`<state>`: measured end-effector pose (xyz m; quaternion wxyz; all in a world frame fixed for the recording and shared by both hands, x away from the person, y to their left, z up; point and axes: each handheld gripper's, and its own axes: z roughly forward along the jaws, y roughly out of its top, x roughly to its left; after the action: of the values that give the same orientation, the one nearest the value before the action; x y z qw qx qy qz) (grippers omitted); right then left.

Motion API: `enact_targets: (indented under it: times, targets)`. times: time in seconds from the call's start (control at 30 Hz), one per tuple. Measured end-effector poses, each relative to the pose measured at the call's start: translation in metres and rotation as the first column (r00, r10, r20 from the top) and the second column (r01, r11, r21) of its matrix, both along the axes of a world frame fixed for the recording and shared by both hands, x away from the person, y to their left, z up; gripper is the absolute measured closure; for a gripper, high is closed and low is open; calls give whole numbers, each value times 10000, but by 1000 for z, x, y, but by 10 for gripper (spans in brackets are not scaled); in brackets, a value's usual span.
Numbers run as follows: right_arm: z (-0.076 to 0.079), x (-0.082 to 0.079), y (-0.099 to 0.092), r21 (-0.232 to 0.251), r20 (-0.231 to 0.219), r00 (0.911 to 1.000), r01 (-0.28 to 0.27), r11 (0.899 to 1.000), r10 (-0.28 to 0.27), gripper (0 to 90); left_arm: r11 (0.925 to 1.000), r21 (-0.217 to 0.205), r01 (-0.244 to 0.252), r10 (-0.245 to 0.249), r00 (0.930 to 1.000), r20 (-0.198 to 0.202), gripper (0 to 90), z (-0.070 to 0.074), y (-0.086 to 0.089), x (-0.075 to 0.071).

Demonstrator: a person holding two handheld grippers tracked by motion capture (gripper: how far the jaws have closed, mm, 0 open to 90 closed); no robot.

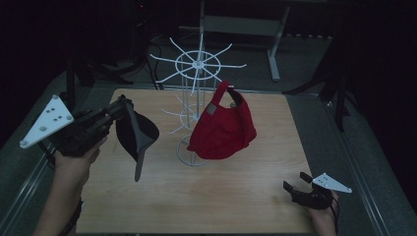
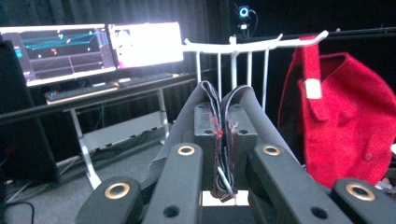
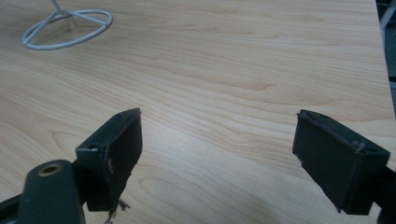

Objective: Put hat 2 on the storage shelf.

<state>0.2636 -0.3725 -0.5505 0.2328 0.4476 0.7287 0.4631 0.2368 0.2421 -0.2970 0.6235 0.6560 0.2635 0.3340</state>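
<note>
1. One black fabric cap (image 1: 135, 135) hangs above the left part of the light wooden table (image 1: 206, 196), a fold of it pinched tight in the left gripper (image 1: 120, 105).
2. One right gripper (image 1: 295, 183) rests at the table's near right corner, jaws spread wide, grasping nothing.
3. One red fabric cap (image 1: 223, 128) hangs on the one white wire rack (image 1: 196, 64), mid-table.
</note>
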Motion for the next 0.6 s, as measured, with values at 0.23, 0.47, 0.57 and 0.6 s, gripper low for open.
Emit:
enact_targets:
  times: [0.23, 0.47, 0.57, 0.6]
  targets:
    - [0, -1, -1, 96, 56, 9999, -110, 9999, 109, 157, 9994, 184, 297, -297, 9996, -5, 861, 15, -13, 10]
    - [-1, -1, -2, 126, 30, 10000, -86, 9999, 85, 158, 9960, -57, 894, -895, 9958, -194, 861, 35, -24, 30]
    - [-2, -1, -2, 126, 30, 9999, -119, 9999, 119, 158, 9944, -168, 1044, -1047, 9942, -224, 861, 45, -30, 37]
    - [-2, -1, -2, 115, 26, 9999, -122, 9999, 122, 158, 9935, -132, 1129, -1132, 9933, -235, 861, 47, -33, 39]
